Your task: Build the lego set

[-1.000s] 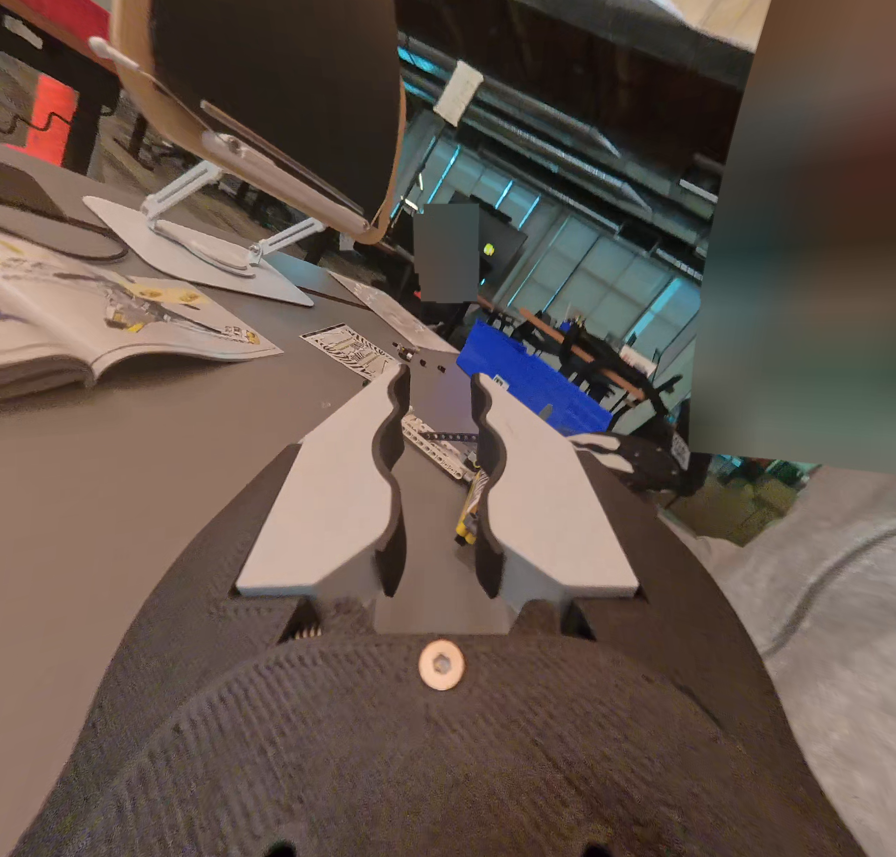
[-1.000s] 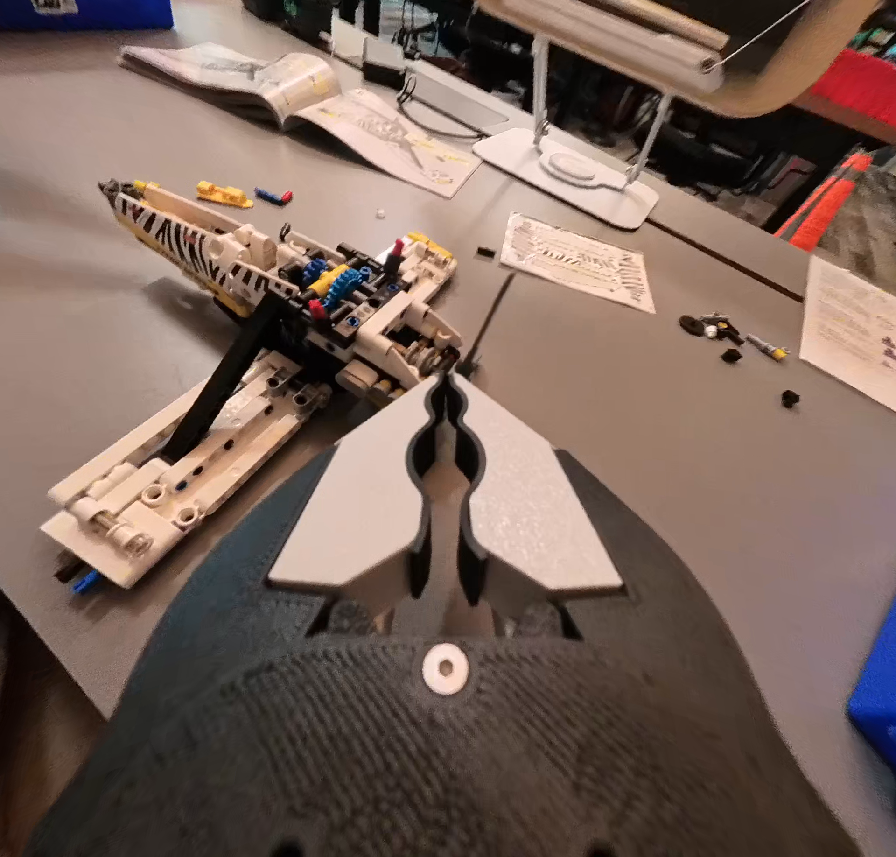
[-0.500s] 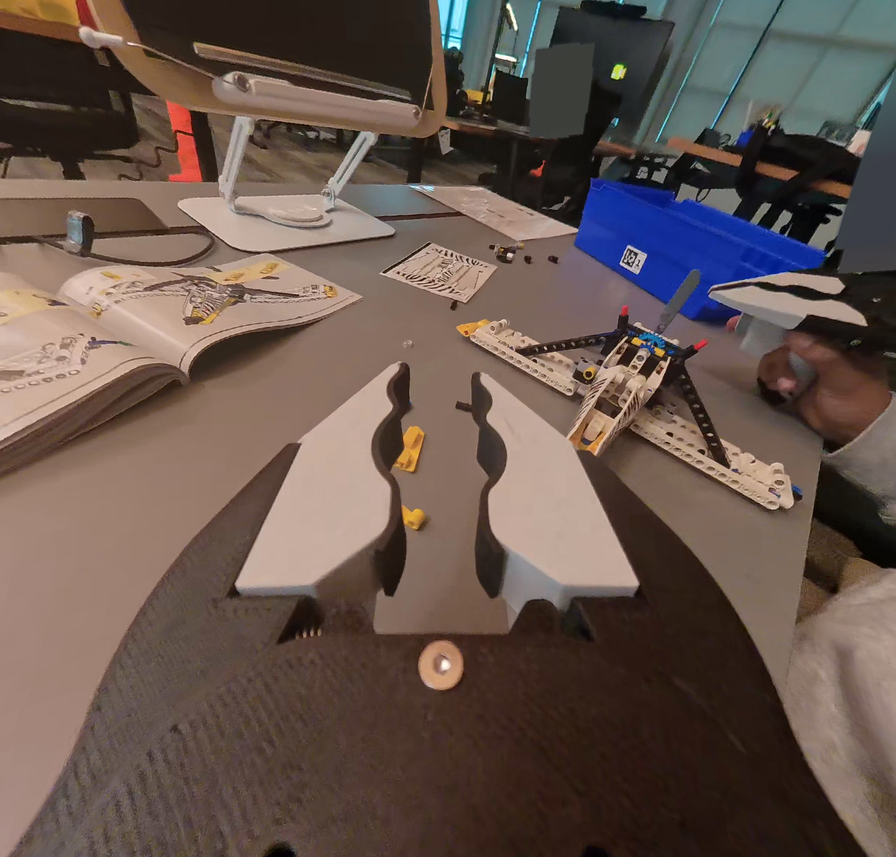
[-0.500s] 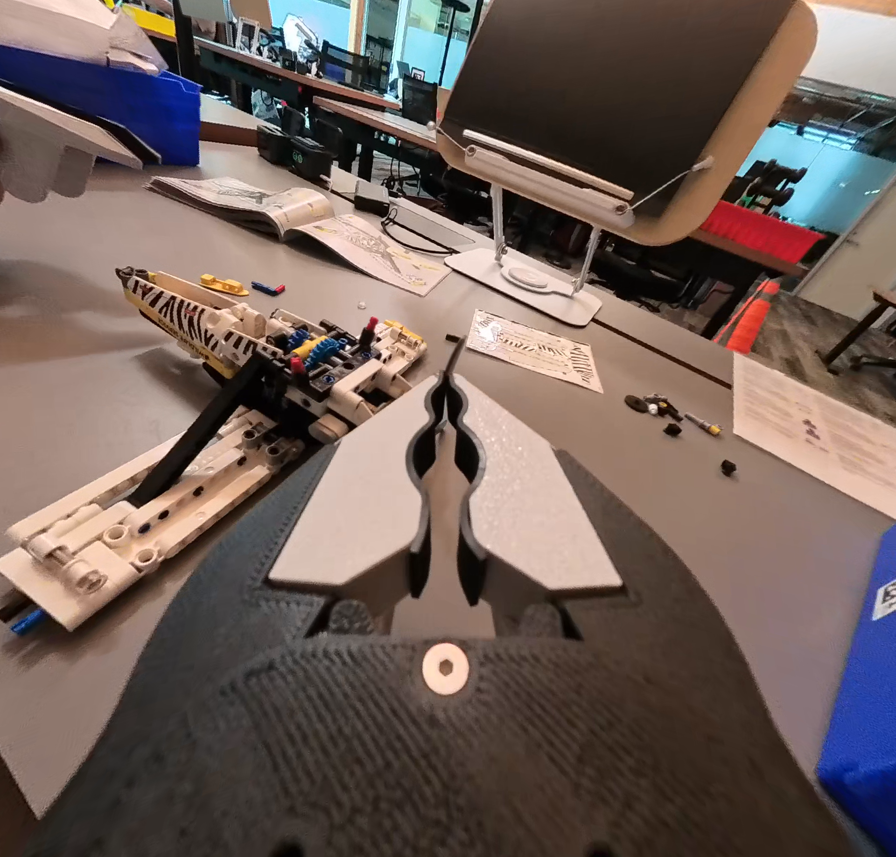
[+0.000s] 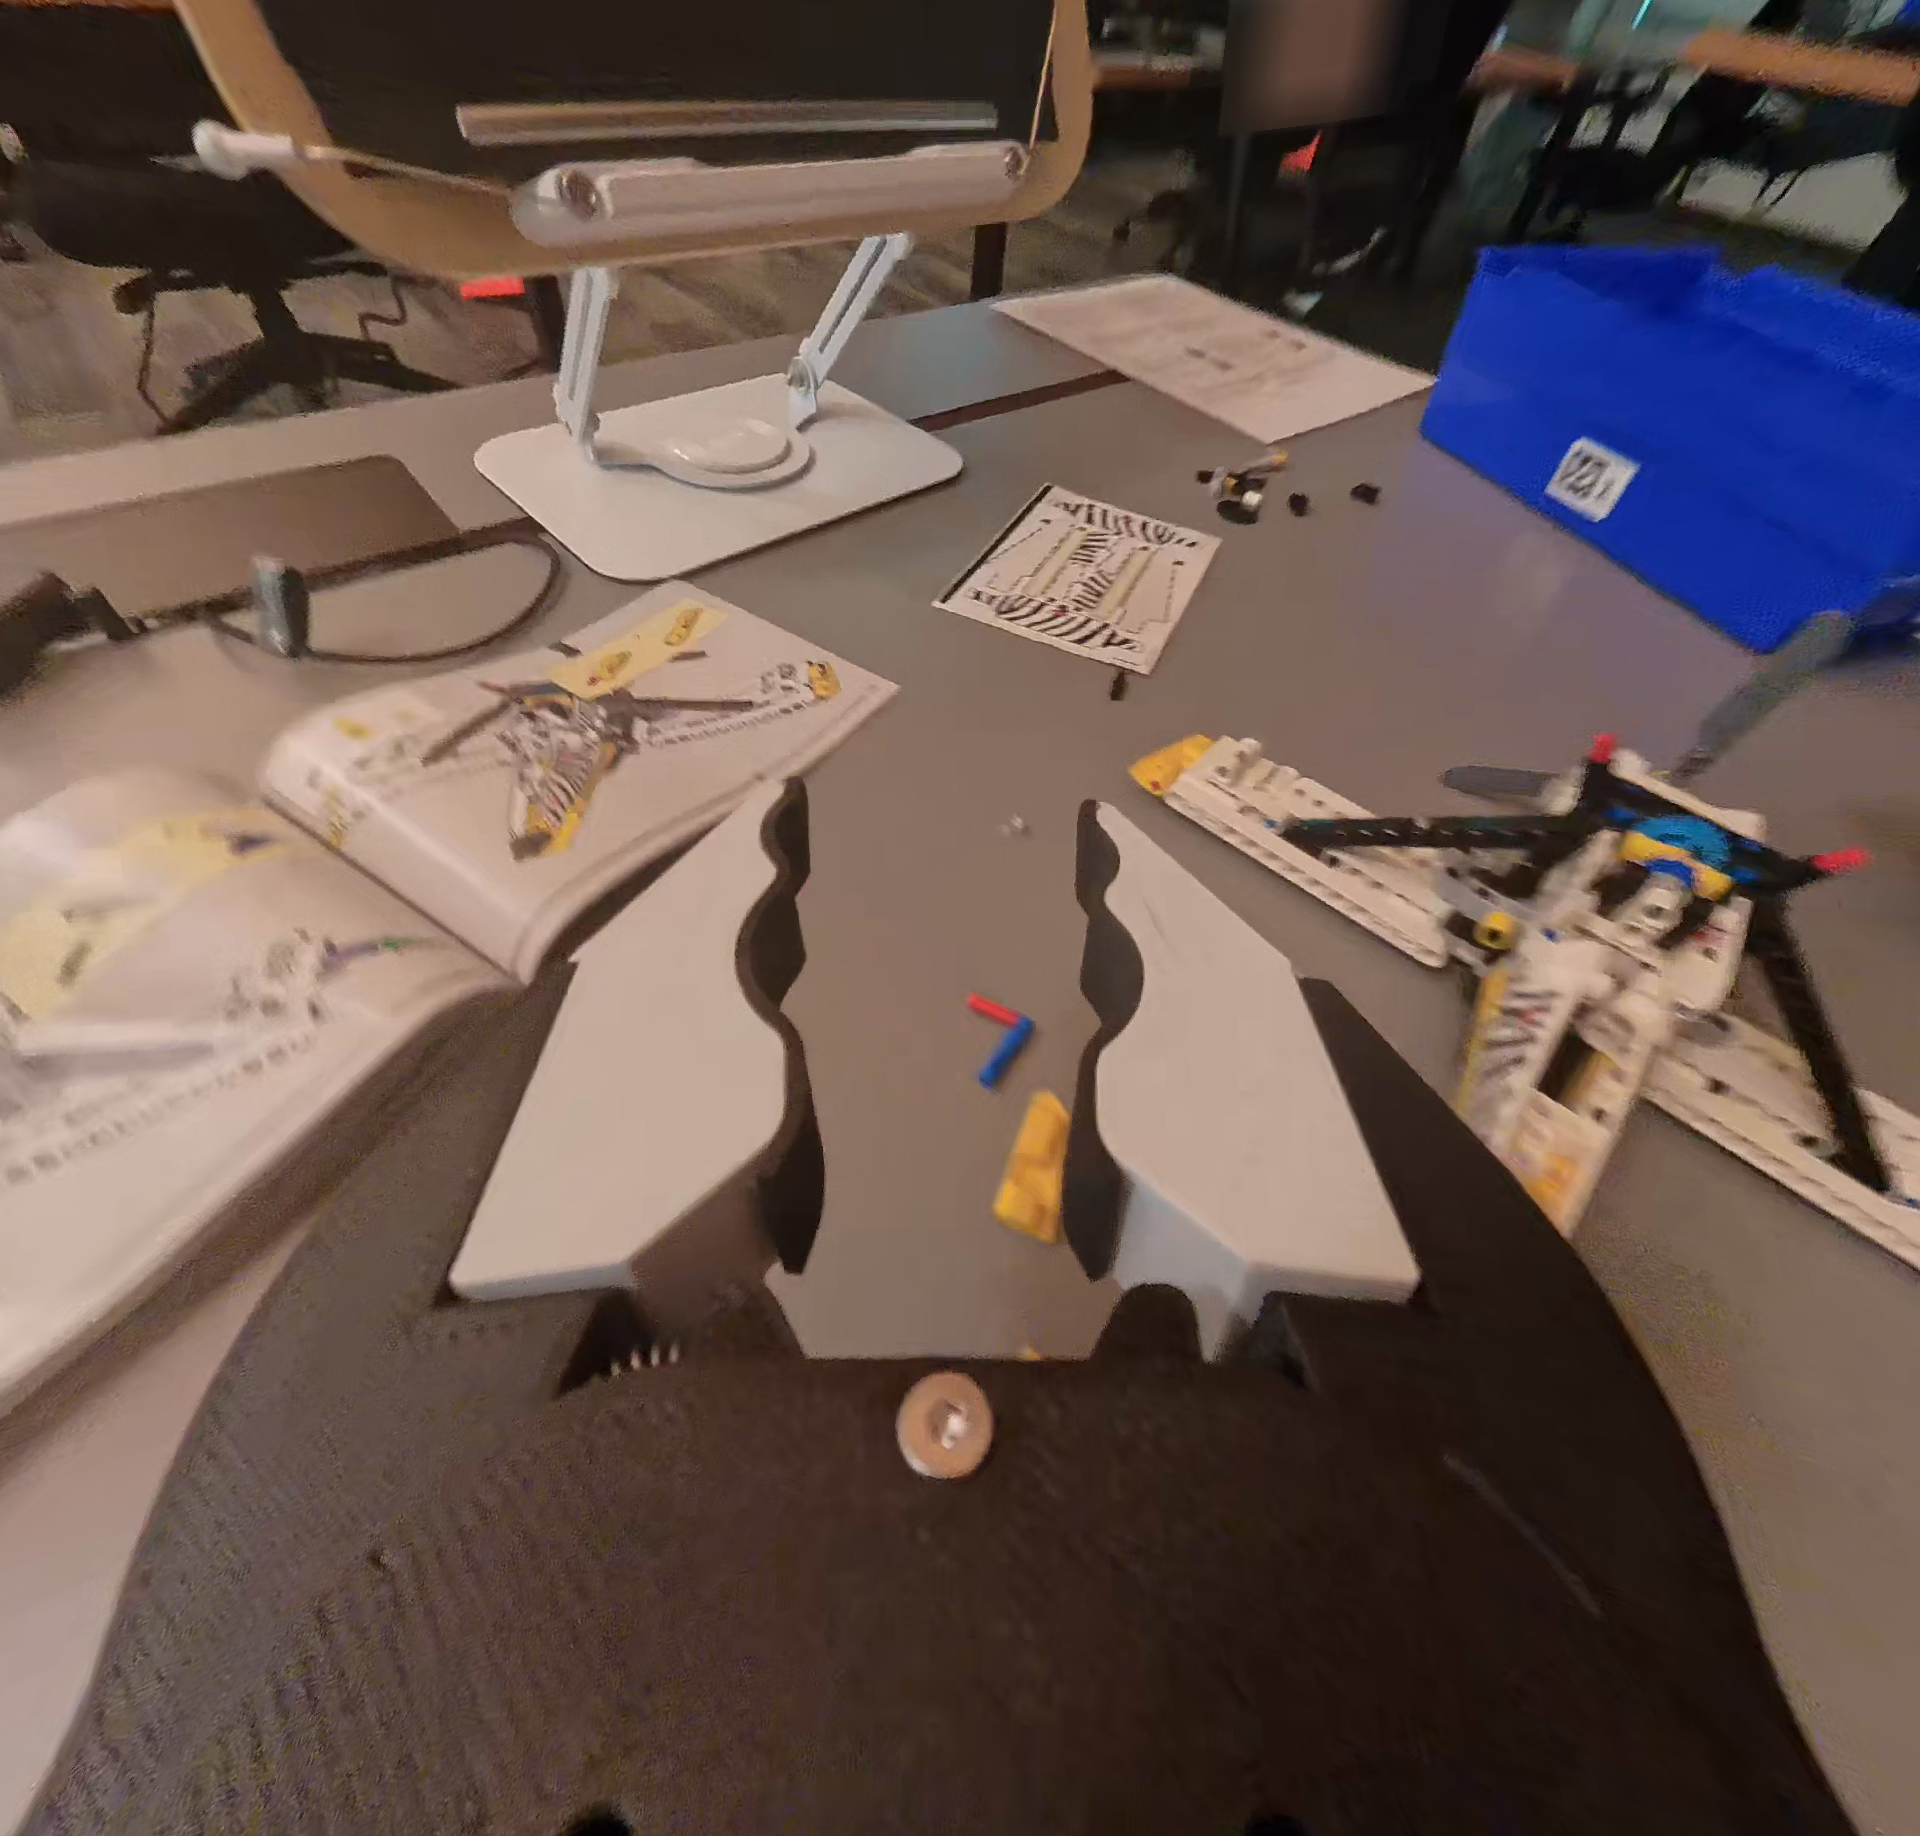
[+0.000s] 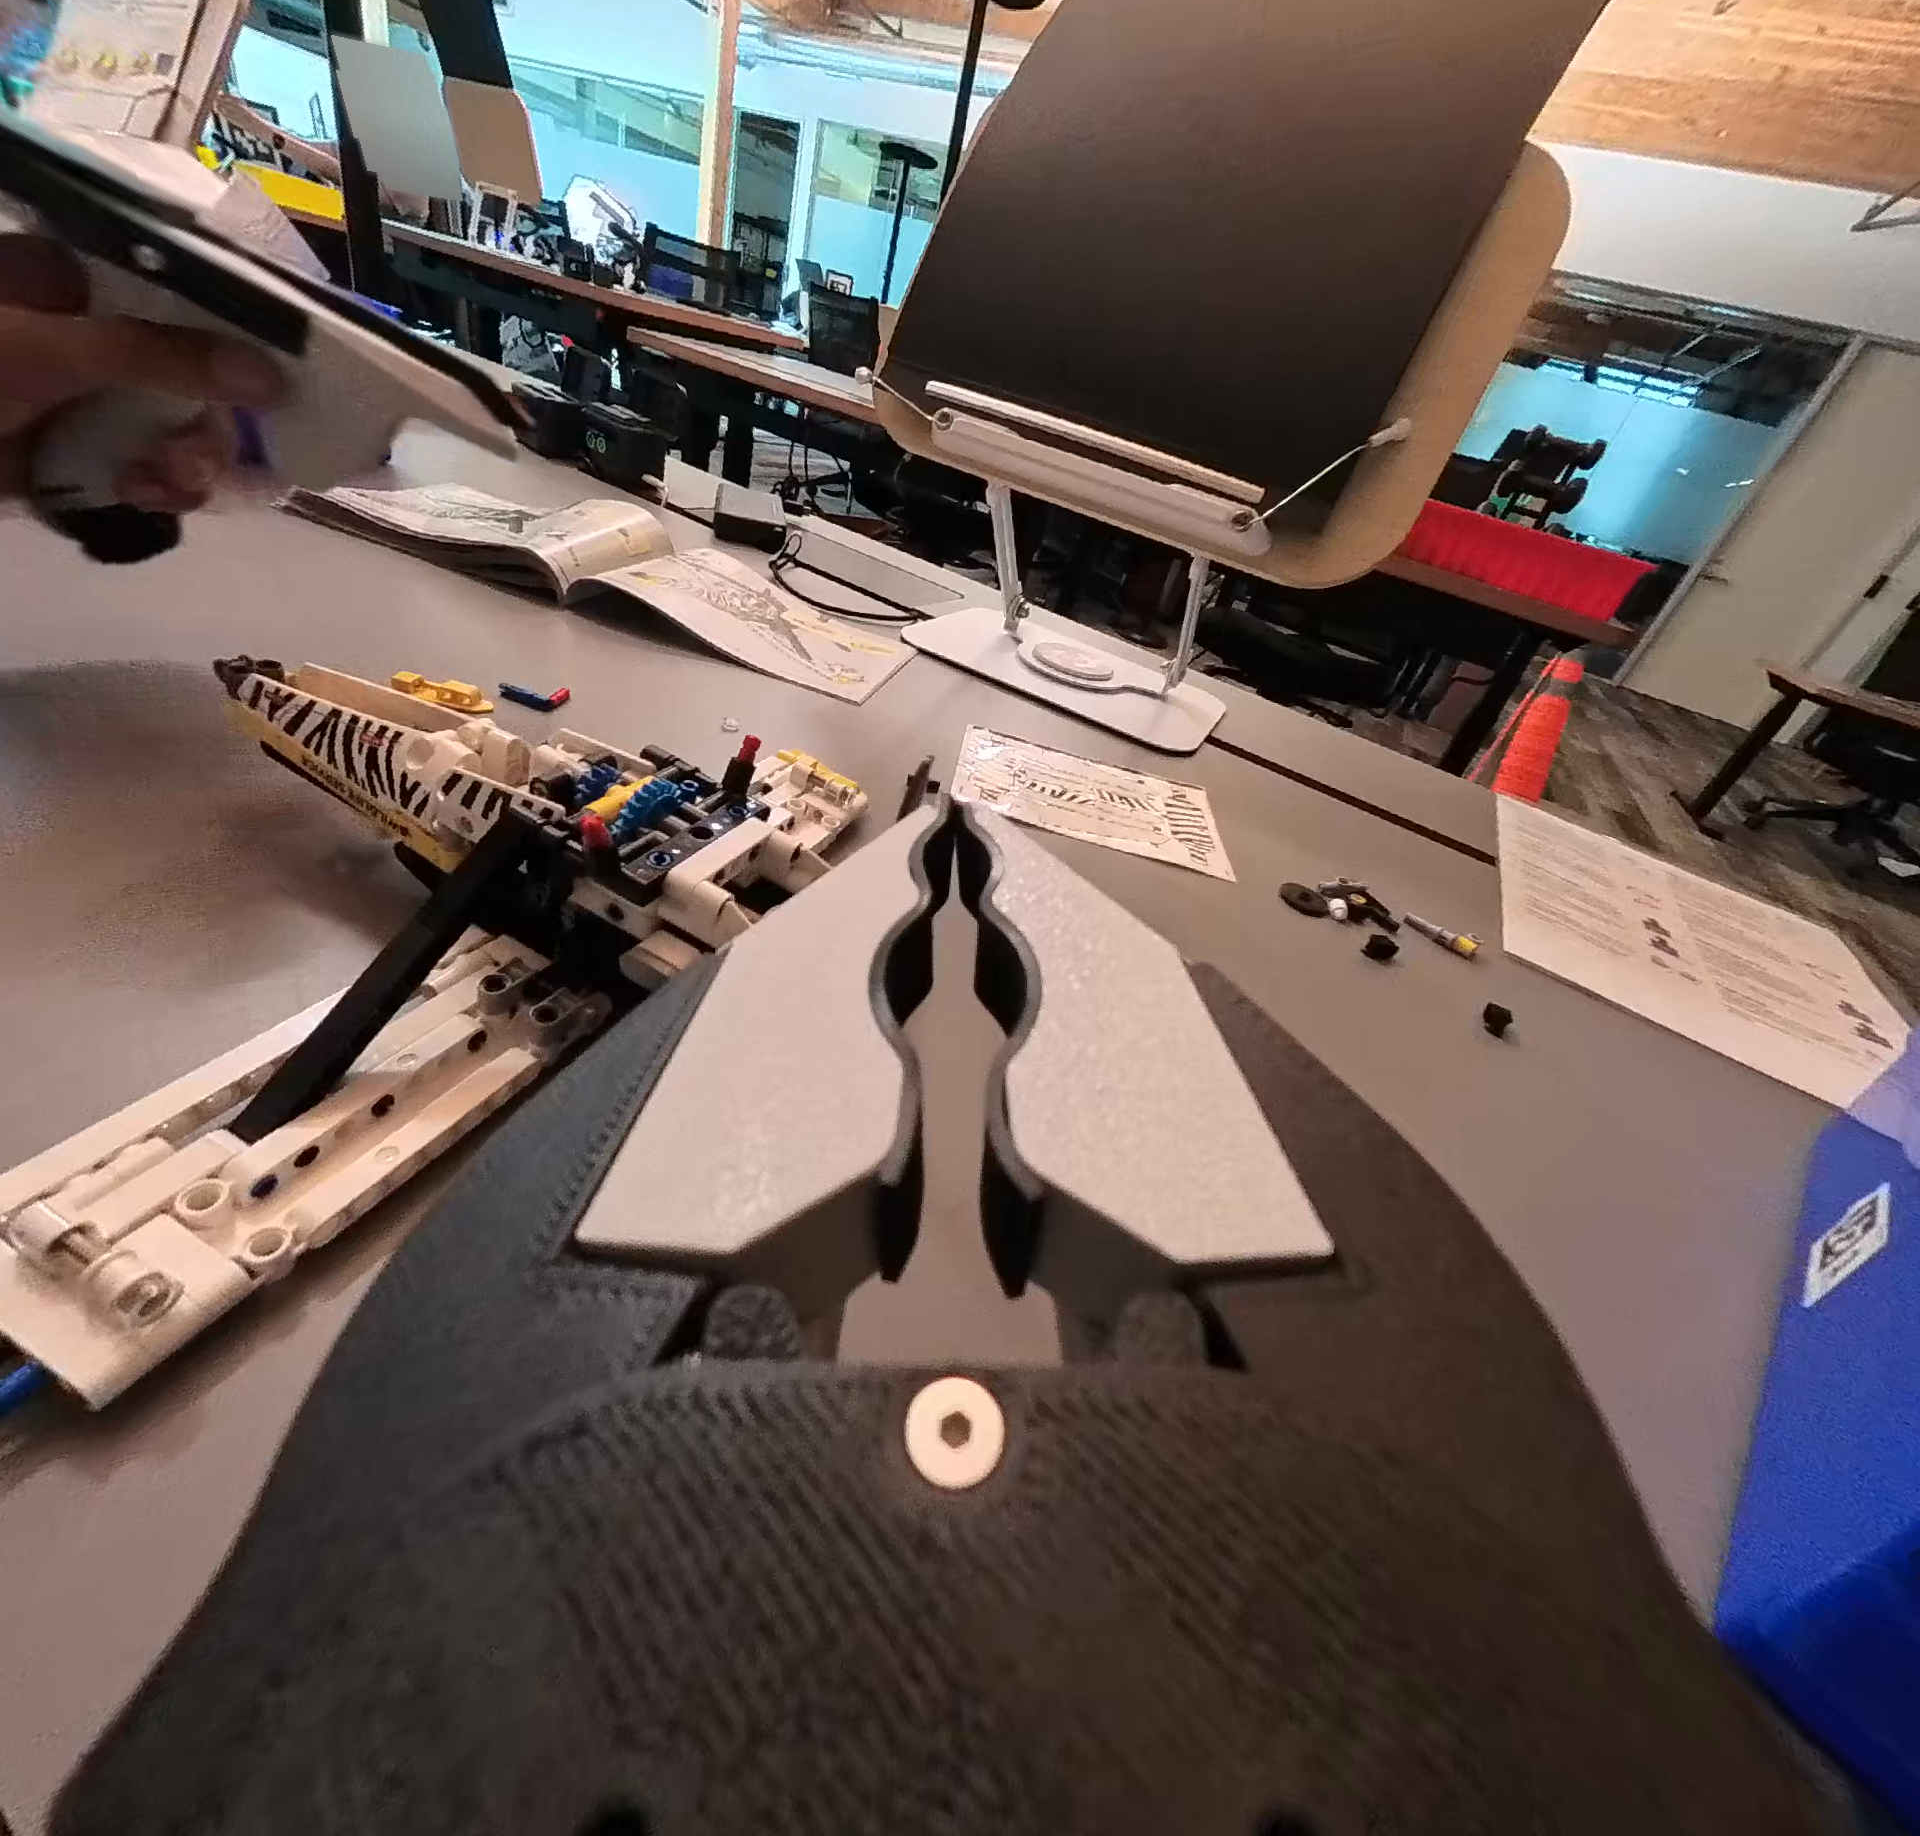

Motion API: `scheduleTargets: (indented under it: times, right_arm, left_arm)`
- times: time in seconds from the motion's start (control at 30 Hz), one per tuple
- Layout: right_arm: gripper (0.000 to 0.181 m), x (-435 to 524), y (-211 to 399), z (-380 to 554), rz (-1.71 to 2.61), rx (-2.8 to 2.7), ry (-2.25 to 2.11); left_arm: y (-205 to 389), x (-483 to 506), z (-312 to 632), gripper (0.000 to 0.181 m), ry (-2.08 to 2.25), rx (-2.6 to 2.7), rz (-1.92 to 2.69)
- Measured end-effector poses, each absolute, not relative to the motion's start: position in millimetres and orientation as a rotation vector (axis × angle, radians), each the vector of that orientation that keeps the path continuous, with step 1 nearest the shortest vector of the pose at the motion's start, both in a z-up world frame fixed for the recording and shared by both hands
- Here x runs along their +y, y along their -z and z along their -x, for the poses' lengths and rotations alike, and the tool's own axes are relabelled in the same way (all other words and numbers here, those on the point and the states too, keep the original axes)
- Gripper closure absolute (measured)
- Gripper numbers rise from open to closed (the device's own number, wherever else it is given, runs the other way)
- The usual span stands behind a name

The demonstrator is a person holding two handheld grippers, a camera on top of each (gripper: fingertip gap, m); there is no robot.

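The half-built white, black and yellow zebra-striped lego model [image 5: 1558, 965] lies on the grey table, right of my left gripper [image 5: 937, 818]. That gripper is wide open and empty, low over a red pin and a blue pin [image 5: 1000, 1038] and a yellow piece [image 5: 1034, 1168]. My right gripper [image 6: 951, 822] is shut on a thin dark grey blade [image 6: 920, 780] that pokes out past its tips, just right of the model [image 6: 623, 830]. The blade also shows in the left wrist view [image 5: 1766, 690]. The left gripper [image 6: 260, 332] hangs in a hand at the far left.
An open instruction booklet [image 5: 499, 810] lies at the left. A sticker sheet [image 5: 1081, 581], small loose parts [image 5: 1247, 482], a paper sheet [image 6: 1683, 965], a tablet stand [image 5: 717, 456] and a blue bin [image 5: 1714, 415] ring the work area. Spacing between my two grippers at the tips: around 30 cm. The blue pin [image 5: 1000, 1038] sits 10 cm or so from the ends of my left fingers. Measured from the fingertips, the yellow piece [image 5: 1034, 1168] is 10 cm or so from the left gripper and 30 cm from the right.
My left gripper has tipped down toward the table, moved over the loose pins and yellow piece, and opened wider. My right gripper has tilted up a little, still shut on the blade.
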State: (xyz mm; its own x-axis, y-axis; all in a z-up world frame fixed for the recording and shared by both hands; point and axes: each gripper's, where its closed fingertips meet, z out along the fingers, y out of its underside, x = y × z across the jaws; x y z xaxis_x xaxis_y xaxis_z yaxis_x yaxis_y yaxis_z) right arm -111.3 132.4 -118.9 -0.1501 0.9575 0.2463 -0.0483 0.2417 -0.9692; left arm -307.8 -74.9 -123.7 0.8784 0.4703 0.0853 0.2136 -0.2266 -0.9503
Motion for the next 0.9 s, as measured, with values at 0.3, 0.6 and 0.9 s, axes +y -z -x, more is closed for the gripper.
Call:
scheduleTargets:
  times: [0.3, 0.6, 0.9]
  right_arm:
    - [0.181, 135, 118, 110, 0.911, -1.387, -1.104]
    - [0.181, 134, 125, 114, 0.902, -1.428, -1.025]
    - [0.163, 48, 117, 97, 1.003, -1.551, -1.455]
  left_arm:
    - [114, -54, 351, 0.132, -0.320, -0.519, 1.778]
    - [139, -77, 354, 0.145, -0.270, -0.545, 1.802]
    - [152, -99, 333, 0.152, -0.343, -0.457, 1.878]
